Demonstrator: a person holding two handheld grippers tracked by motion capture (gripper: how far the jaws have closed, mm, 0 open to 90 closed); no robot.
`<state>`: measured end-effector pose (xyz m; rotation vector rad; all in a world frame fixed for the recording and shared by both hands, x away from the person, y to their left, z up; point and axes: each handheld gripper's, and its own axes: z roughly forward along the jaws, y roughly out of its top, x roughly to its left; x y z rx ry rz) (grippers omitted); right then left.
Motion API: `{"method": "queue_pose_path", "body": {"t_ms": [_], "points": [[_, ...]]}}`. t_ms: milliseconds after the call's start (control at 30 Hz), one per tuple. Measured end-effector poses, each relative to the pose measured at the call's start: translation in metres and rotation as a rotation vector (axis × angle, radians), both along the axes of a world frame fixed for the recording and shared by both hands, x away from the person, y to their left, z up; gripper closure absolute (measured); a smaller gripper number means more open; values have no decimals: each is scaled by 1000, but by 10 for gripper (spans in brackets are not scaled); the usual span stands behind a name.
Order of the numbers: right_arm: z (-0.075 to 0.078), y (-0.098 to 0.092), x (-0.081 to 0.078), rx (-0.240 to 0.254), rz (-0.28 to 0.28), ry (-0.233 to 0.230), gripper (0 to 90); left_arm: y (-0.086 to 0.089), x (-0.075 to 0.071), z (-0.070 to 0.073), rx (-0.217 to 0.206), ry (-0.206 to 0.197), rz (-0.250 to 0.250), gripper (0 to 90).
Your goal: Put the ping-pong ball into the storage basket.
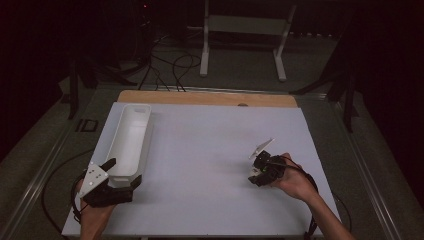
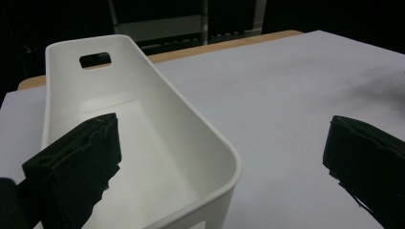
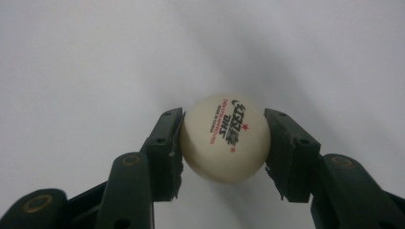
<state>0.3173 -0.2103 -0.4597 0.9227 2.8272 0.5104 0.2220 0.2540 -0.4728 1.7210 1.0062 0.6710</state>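
A white table-tennis ball (image 3: 224,143) with red and black print sits clamped between the two black jaws of my right gripper (image 3: 223,119), just above the white table top. In the high view that right gripper (image 1: 258,174) is at the table's right, held in a hand. A long white plastic bin (image 1: 129,137) lies along the left side and holds nothing. My left gripper (image 1: 122,173) stands open at the bin's near end. One jaw is inside the bin (image 2: 191,119) and the other is outside over the table, neither pressing on the wall.
The white table top (image 1: 210,150) spreads wide between the two hands, with a wooden strip (image 1: 207,98) along its far edge. Beyond it on the dark floor are cables and a white metal stand (image 1: 245,30).
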Motion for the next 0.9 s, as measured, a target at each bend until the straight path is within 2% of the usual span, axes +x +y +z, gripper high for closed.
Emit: {"method": "queue_pose_path", "body": {"t_ms": [900], "points": [[25,11,10,5,1,-44,505,0,0,0,1,-1,1,0]]}}
